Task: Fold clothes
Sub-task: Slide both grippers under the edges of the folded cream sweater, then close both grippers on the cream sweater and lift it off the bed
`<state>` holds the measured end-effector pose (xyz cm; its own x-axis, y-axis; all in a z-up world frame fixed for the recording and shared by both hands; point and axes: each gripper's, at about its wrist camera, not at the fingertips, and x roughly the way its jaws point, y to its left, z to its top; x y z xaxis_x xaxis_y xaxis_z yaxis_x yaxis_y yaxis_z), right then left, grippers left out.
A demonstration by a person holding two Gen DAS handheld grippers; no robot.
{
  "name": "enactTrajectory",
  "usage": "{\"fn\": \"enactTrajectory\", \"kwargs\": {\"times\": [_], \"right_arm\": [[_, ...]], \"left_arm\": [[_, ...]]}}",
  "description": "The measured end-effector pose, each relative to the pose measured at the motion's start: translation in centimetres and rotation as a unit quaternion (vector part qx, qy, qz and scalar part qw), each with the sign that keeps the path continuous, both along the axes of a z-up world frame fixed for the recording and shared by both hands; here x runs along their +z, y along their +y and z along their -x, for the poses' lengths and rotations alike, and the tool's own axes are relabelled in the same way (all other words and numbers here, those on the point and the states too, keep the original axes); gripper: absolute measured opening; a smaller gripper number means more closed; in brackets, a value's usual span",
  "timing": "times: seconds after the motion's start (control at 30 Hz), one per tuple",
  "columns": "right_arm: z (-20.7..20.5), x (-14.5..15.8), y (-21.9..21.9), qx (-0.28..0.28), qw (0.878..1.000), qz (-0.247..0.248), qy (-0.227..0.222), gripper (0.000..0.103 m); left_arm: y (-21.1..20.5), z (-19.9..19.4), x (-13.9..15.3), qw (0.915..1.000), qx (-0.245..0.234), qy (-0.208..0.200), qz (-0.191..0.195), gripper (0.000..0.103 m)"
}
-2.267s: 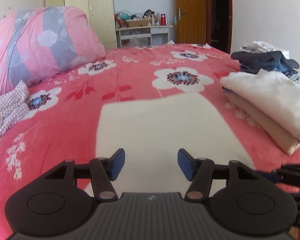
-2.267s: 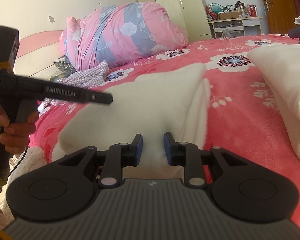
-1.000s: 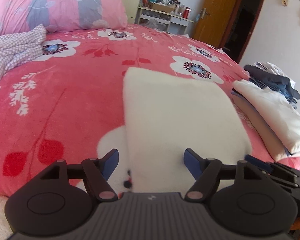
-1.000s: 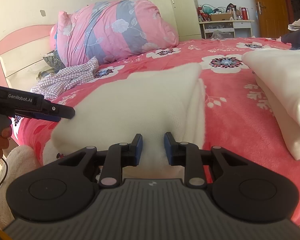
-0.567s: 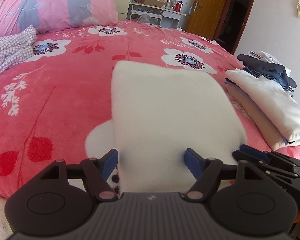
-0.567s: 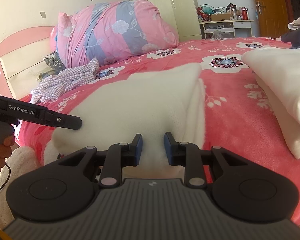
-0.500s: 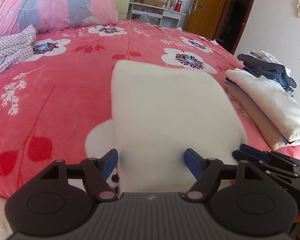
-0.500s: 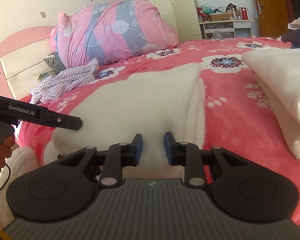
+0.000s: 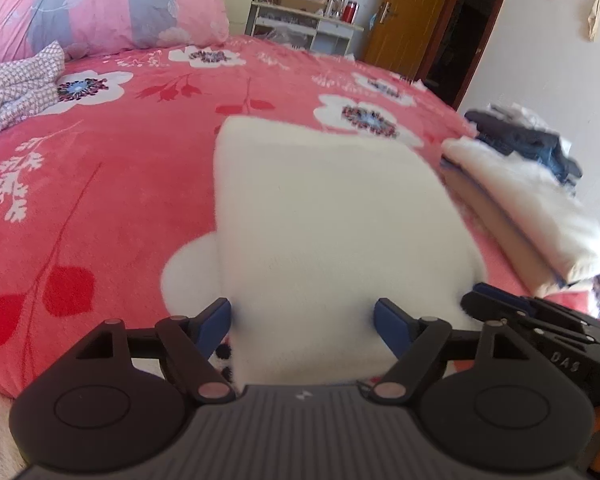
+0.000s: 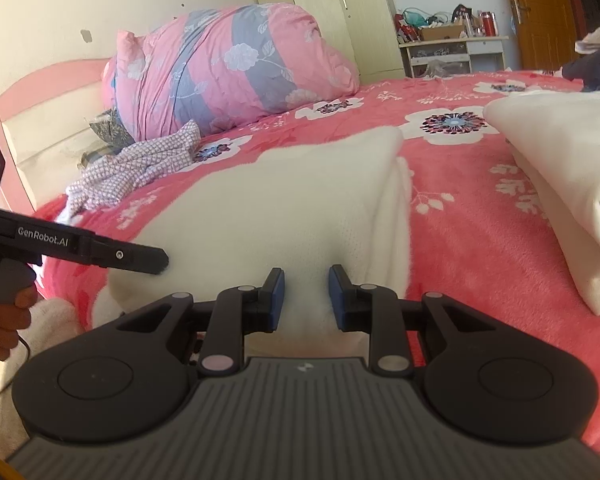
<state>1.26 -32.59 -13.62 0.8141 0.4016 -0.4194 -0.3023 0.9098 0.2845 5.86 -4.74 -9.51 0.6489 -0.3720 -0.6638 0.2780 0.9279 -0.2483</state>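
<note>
Here, pink floral bedspread (image 9: 120, 168), orange door (image 9: 416, 16).

A wide bed under a fleecy coral-pink blanket printed with white flowers (image 9: 140, 184) fills both views. At centre frame lies a folded white knitted garment (image 9: 324, 216), at far right a stack of folded cream and beige clothes (image 9: 532, 216) with crumpled dark garments (image 9: 528, 140) beyond. At upper left a rumpled lilac checked cloth (image 9: 16, 84) lies beside a bulky pink-and-grey floral quilt bundle (image 10: 228, 68).

Left gripper (image 9: 302, 318) lowered and tilted onto the near edge

Raised 2.3 s ago, now down with spread jaws straddling the white folded garment (image 9: 324, 220); seen from the right wrist, fingertip (image 10: 156, 261) now against the garment's left edge.
</note>
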Motion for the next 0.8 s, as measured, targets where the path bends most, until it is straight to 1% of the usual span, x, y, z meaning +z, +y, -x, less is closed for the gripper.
{"fn": "enactTrajectory", "kwargs": {"times": [0.03,0.1,0.13,0.17,0.2,0.3,0.37,0.43,0.5,0.53,0.6,0.63,0.73,0.8], "right_arm": [[0.0,0.4,-0.5,0.0,1.0,-0.014,0.001,0.024],[0.8,1.6,-1.9,-0.009,0.998,-0.052,-0.018,0.032],[1.3,2.1,-2.7,-0.023,0.997,-0.065,-0.035,0.048],[1.4,2.4,-3.5,-0.036,0.996,-0.078,-0.04,0.06],[1.5,2.7,-4.4,-0.049,0.994,-0.091,-0.045,0.062],[0.0,1.7,-7.4,-0.072,0.983,-0.17,0.006,0.065],[-1.2,0.2,-8.8,-0.077,0.968,-0.23,0.057,0.067],[-1.9,-1.1,-9.3,-0.07,0.954,-0.275,0.094,0.068],[-2.6,-2.2,-9.2,-0.051,0.943,-0.304,0.122,0.072],[-3.1,-2.4,-9.0,-0.046,0.942,-0.304,0.134,0.076],[-4.0,-3.0,-8.6,-0.035,0.939,-0.305,0.158,0.077],[-4.6,-2.9,-8.4,-0.031,0.939,-0.302,0.164,0.077],[-6.7,-2.6,-7.8,-0.015,0.937,-0.295,0.185,0.078],[-8.2,-2.4,-7.2,-0.012,0.938,-0.286,0.195,0.078]], "left_arm": [[0.5,0.1,0.4,0.9999,-0.002,-0.007,0.012,0.079],[1.6,0.1,1.1,0.9989,-0.007,-0.018,0.042,0.08],[2.2,-0.2,1.4,0.9979,-0.011,-0.019,0.062,0.081],[2.8,-0.6,1.5,0.9967,-0.012,-0.016,0.079,0.082],[3.4,-1.1,1.4,0.9954,-0.01,-0.011,0.094,0.082],[4.5,-3.2,0.5,0.991,-0.004,0.027,0.131,0.082],[5.0,-4.5,-0.6,0.9874,0.0,0.059,0.147,0.082],[5.3,-5.3,-1.7,0.9829,-0.005,0.082,0.165,0.082],[5.6,-6.2,-2.9,0.9765,-0.015,0.109,0.185,0.082],[5.7,-6.8,-3.5,0.9731,-0.018,0.123,0.194,0.082],[5.9,-7.9,-4.5,0.9652,-0.024,0.142,0.218,0.083],[5.9,-8.5,-4.8,0.9616,-0.026,0.149,0.228,0.083],[5.7,-10.5,-5.4,0.9557,-0.037,0.163,0.242,0.083],[5.4,-11.8,-5.8,0.9526,-0.047,0.174,0.245,0.086]]}}
